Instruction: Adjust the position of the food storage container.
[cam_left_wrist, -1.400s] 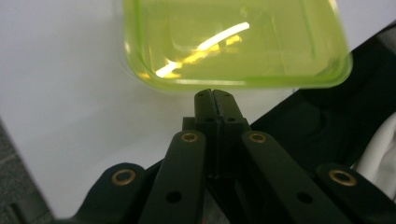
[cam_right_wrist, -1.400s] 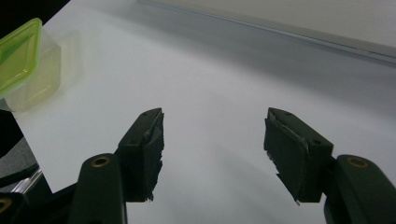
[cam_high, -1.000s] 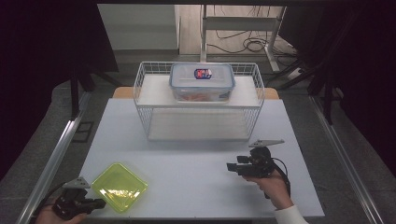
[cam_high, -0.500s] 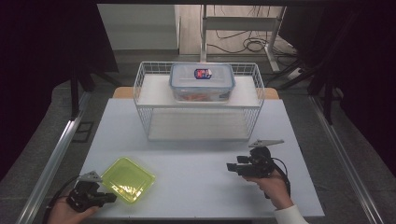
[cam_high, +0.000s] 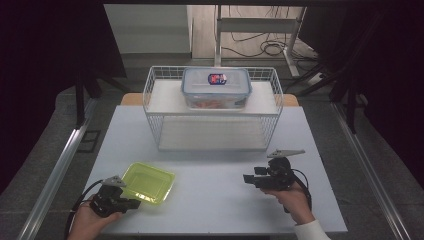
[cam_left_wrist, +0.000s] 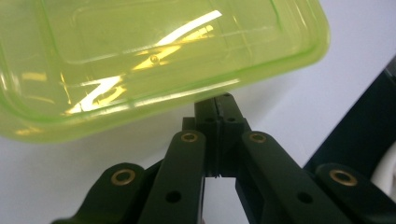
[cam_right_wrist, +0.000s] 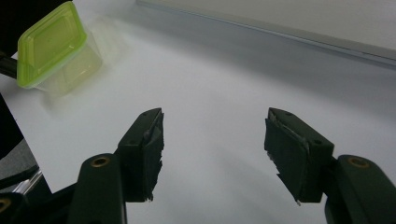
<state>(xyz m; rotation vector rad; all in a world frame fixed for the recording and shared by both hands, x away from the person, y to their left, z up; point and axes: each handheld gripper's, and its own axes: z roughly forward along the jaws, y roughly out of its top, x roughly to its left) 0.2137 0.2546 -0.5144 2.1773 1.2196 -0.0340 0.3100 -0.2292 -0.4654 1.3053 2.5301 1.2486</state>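
left claw (cam_left_wrist: 216, 105) clamped on green container (cam_high: 147, 182) edge; right claw (cam_right_wrist: 212, 149) gapes, holding nothing.

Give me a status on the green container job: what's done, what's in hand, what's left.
Done: the left claw is shut on the near rim of the green container, seen close up in the left gripper view. In hand: the container sits at the front left of the table. Left, probably: carrying it to the wire basket. The right claw waits open.
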